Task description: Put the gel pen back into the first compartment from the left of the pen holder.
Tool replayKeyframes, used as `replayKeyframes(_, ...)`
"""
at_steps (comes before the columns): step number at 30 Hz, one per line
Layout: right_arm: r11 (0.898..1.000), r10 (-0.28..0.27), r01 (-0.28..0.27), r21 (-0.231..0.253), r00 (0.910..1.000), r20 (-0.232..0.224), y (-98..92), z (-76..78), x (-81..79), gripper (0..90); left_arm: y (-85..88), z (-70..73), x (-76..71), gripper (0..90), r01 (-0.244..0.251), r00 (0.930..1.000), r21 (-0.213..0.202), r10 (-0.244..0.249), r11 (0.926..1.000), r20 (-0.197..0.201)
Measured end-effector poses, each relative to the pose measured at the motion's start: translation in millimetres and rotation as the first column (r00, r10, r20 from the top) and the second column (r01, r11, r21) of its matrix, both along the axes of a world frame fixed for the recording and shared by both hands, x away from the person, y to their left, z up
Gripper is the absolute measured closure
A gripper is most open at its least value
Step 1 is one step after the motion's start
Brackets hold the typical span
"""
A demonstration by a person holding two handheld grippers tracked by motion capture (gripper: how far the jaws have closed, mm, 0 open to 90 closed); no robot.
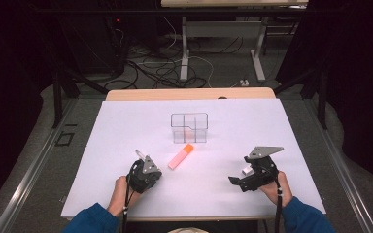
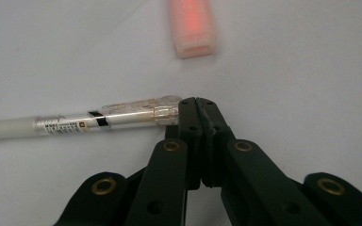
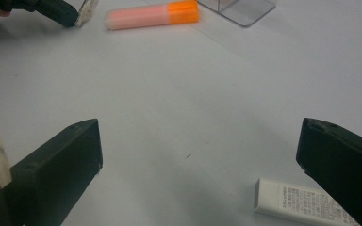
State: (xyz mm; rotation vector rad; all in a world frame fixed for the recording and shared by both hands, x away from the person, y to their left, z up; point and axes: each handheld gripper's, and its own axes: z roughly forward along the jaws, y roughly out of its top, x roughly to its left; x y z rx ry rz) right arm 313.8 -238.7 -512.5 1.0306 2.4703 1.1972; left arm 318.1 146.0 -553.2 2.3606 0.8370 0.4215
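A clear-barrelled pen lies on the white table sheet. Its clipped end touches the outer side of one jaw of my left gripper, which is shut with nothing between its jaws. A pink highlighter with an orange cap lies just beyond the pen, and the highlighter shows close ahead in the left gripper view. My right gripper is open wide and low over the sheet. A white eraser rests flat beside its right jaw. In the high view the left gripper is front left and the right gripper front right.
A clear plastic organiser with compartments stands upright mid-table behind the highlighter, and a corner of the organiser shows in the right gripper view. The wooden table edge lies beyond the sheet. Cables and desk legs are on the floor behind.
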Motion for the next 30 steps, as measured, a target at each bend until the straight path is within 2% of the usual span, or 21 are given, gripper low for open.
replayKeyframes(8,1.0,-0.005,0.005,0.001,1.0,-0.002,0.1,0.2,-0.3,0.3,-2.9,-0.1,6.6,89.6,-0.012,0.9999,0.003,0.012,0.9999,0.009)
replayKeyframes(20,1.0,-0.001,0.001,0.01,1.0,0.005,-0.2,0.0,-0.3,0.3,-7.9,-1.7,15.9,89.6,-0.05,0.9974,0.016,0.049,0.9986,0.054)
replayKeyframes(30,1.0,-0.002,0.002,0.013,1.0,0.004,-0.2,0.3,-0.4,0.2,-10.3,-2.9,22.3,89.6,-0.071,0.9953,0.026,0.069,0.9972,0.068)
